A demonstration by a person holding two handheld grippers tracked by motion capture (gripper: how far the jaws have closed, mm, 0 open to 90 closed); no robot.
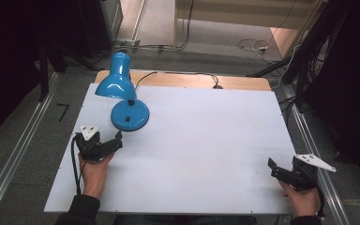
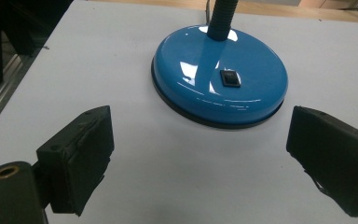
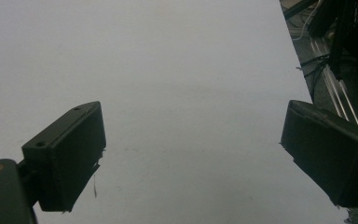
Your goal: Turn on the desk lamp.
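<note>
A blue desk lamp [image 1: 122,89] stands at the table's back left, its shade tilted down over a round base [image 1: 129,115]. The base [image 2: 219,77] carries a small black rocker switch [image 2: 230,78]. My left gripper [image 1: 117,139] is held just in front of the base, a short gap away, open with nothing between its jaws [image 2: 198,158]. My right gripper [image 1: 271,165] is near the front right corner of the table, open and empty over the bare white surface [image 3: 193,154].
The white tabletop [image 1: 201,140] has a wooden strip along its back edge, where the lamp's black cord [image 1: 183,74] runs. Metal rails [image 1: 14,154] flank both sides. Cables and stands clutter the floor at the back right [image 1: 304,61].
</note>
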